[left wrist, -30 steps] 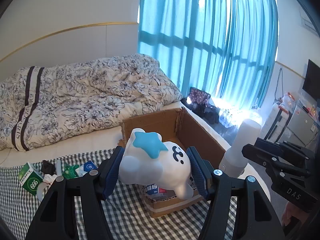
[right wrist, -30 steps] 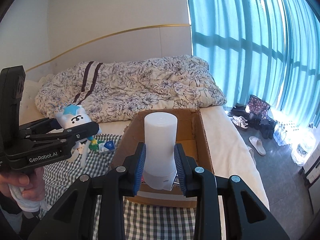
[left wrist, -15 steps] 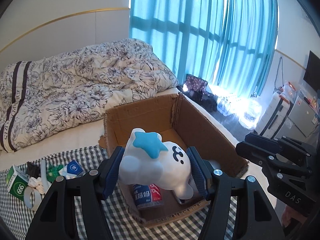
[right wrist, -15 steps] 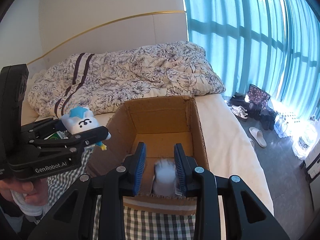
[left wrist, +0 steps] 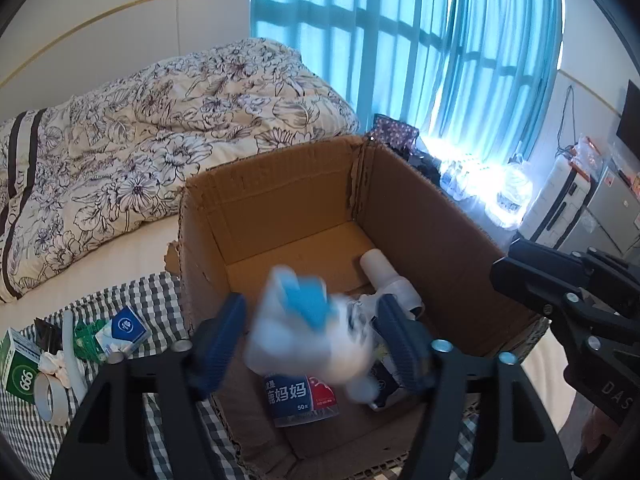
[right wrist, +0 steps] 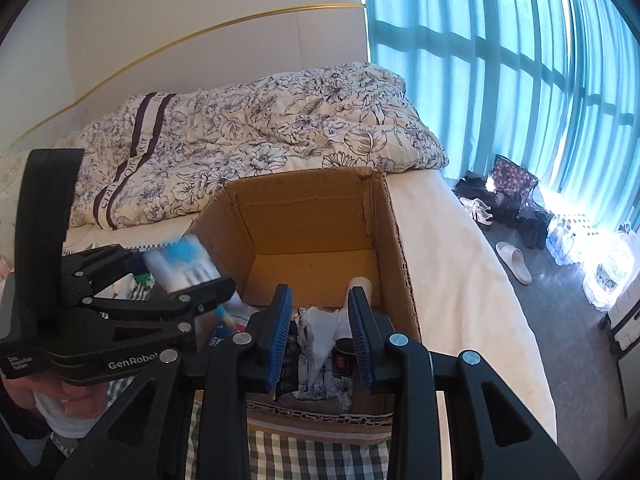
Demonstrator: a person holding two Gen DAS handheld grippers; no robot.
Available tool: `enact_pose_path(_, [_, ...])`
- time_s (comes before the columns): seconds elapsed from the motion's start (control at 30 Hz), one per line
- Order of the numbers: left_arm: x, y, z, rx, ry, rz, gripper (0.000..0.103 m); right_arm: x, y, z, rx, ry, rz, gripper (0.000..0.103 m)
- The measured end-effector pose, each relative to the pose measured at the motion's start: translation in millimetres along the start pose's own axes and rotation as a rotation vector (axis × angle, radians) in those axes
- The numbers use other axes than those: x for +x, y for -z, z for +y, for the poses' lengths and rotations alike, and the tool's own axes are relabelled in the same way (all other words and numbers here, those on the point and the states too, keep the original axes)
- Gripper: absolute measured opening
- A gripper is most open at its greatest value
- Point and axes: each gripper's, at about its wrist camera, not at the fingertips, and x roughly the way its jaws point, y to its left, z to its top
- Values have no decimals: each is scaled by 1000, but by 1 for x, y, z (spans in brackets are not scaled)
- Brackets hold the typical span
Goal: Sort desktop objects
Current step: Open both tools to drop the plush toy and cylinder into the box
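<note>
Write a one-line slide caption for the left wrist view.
Left gripper with a blurred white-and-blue toy between its jaws above the cardboard box; white cylinder lies inside.

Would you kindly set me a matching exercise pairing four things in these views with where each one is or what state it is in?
Things:
1. white toy with a blue star
2. white cylinder
3. green carton
4. right gripper

Places or states:
A. on the checked cloth, outside the box
B. open, holding nothing
C. lying inside the cardboard box
D. blurred, between the fingers of the left gripper

Pairs: 1-D, 2-C, 3-A, 4-B
</note>
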Motion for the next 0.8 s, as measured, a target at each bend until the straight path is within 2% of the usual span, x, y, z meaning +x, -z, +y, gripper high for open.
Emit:
enact_pose_path(0.33, [-36,-6,9,-17,-22,-61,85,-19,-5,12,1,7,-27,29])
enact_pose_path(0.8, [-139,-2,45,-77,-64,-199,85,-85,-22,63,-53,4,-146,29])
